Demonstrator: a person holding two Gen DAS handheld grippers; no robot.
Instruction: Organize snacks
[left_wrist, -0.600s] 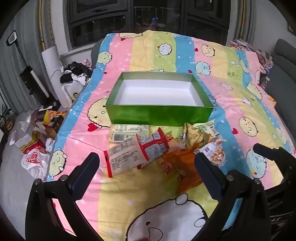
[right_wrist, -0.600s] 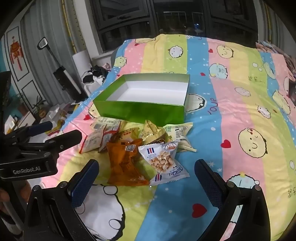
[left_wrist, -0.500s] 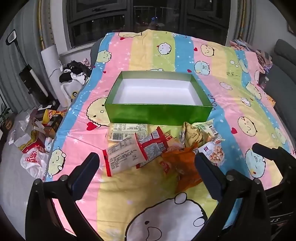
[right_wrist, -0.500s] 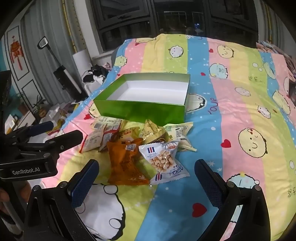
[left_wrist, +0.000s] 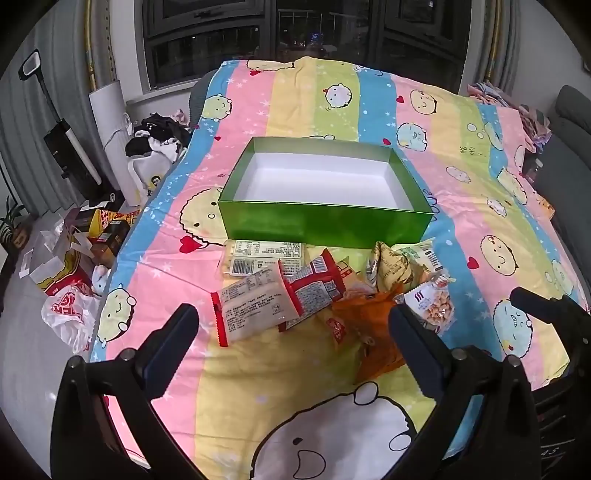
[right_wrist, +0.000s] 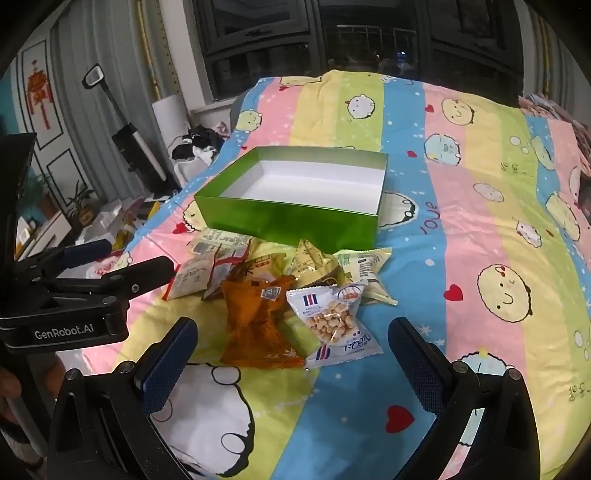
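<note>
Bedroom at night, bed (left_wrist: 480, 229) under a striped cartoon blanket carries everything. Green box (left_wrist: 325, 221) sits mid-bed, white inside, nothing in it yet. Snack pile (right_wrist: 288, 284) lies just in front of the box: orange packet (right_wrist: 258, 325), peanut bag (right_wrist: 332, 325), red-and-white packets (left_wrist: 273, 299), yellow pouches (left_wrist: 391, 266), none sorted. Left hand-held gripper (left_wrist: 295, 354) hovers wide apart, holding nothing, over the pile's near edge. Right hand-held gripper (right_wrist: 291, 365) likewise wide and empty near the peanut bag. Task looks unstarted; every packet is left to go in.
</note>
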